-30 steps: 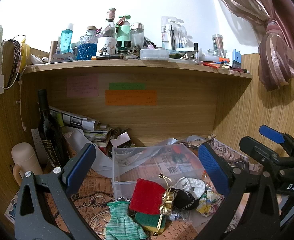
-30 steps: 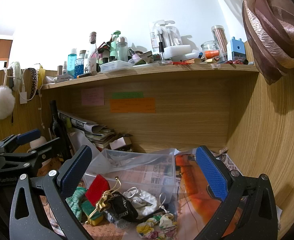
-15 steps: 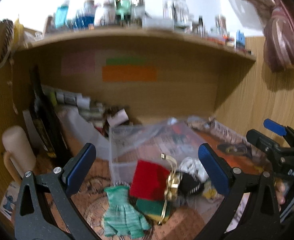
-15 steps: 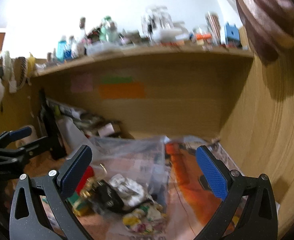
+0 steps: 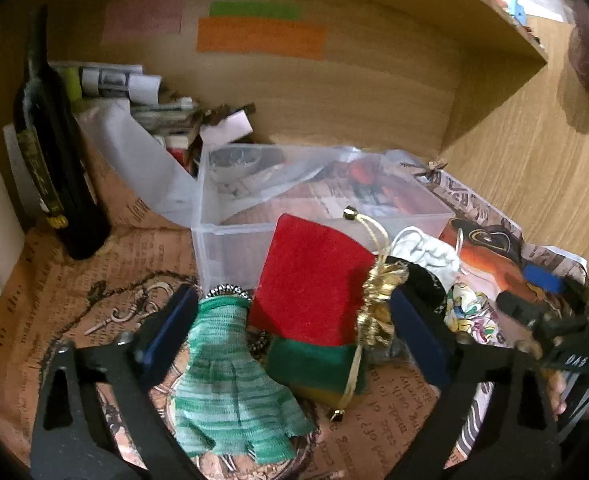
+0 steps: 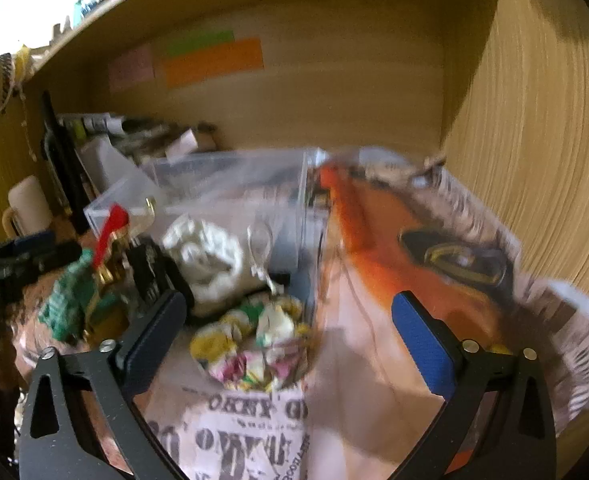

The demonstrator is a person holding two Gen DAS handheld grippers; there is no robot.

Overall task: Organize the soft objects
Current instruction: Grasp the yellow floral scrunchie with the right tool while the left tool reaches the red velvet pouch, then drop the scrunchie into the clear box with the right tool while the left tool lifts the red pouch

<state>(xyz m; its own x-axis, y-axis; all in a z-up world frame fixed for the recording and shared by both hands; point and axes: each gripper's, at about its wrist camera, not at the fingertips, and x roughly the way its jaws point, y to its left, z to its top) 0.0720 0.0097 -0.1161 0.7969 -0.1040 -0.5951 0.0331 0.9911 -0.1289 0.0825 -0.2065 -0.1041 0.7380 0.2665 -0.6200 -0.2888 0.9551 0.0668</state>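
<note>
Left claw point(image 5: 290, 336): released, lower centre, straddling green glove point(image 5: 230, 380) and red pouch point(image 5: 310, 288). Right claw point(image 6: 290, 340): released, over floral cloth point(image 6: 254, 344).

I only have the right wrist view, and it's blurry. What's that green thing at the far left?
Observer: A green knit glove, lying flat, cuff toward the bin.
Operator: Is the left gripper holding it?
Observer: No. The left gripper is open, with its jaws on either side of the glove and the red pouch.
Operator: What's under the pouch?
Observer: A green-and-yellow sponge. The pouch's top edge rests against the bin's front wall.
</note>
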